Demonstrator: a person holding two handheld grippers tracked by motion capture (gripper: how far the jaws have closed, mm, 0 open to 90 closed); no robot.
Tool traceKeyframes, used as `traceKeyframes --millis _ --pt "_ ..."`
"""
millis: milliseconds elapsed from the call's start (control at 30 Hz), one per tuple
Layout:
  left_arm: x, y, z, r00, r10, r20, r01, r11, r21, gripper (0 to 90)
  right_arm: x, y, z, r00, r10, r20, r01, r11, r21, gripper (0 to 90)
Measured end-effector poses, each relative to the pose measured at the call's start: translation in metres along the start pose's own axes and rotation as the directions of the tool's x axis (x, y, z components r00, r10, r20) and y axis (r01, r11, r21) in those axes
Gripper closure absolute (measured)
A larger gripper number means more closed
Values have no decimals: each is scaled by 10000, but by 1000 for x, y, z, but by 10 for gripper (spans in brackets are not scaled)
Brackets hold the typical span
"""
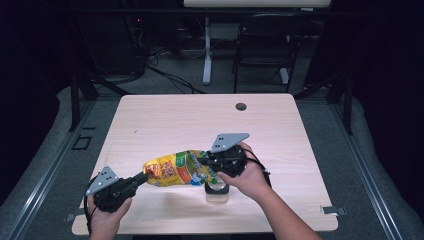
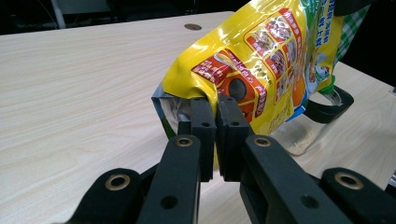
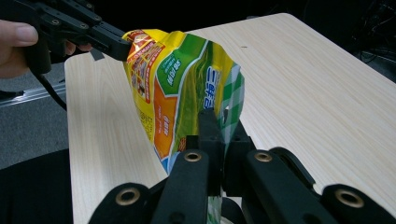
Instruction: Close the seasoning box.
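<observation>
High view: yellow snack bag (image 1: 176,169) held above worktop (image 1: 165,117) near its front edge, stretched between left gripper (image 1: 142,177) and right gripper (image 1: 206,162); both jaws clenched on opposite bag ends.

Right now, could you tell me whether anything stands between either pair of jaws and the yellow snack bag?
Nothing visible does. The left gripper is shut on one end of the yellow snack bag, and the right gripper is shut on the other end. The bag hangs above the table, over a clear jar.

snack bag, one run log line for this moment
snack bag: lifted over jar | left gripper: shut on bag end | right gripper: shut on other end
</observation>
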State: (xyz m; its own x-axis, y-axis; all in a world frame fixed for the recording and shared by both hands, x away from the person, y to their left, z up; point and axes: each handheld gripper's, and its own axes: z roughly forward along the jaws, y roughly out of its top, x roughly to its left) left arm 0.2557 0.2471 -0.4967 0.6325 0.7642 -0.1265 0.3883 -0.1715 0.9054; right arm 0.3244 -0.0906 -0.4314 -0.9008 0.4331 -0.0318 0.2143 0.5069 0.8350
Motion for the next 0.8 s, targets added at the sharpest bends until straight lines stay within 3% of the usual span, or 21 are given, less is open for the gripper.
traceKeyframes --millis 400,633,800 --pt "-15 10 -3 9970 476 -607 -483 9988 -96 872 -2 -9 -9 9989 454 99 -446 9963 -729 888" --pt "-25 7 -2 9949 560 -834 -589 9977 -326 873 -2 -14 -14 9974 708 133 -689 9912 -1126 882" --pt "-36 10 -4 9862 1021 -1306 -1092 9928 -492 874 -3 -19 -19 9956 915 214 -876 9861 -1414 862"
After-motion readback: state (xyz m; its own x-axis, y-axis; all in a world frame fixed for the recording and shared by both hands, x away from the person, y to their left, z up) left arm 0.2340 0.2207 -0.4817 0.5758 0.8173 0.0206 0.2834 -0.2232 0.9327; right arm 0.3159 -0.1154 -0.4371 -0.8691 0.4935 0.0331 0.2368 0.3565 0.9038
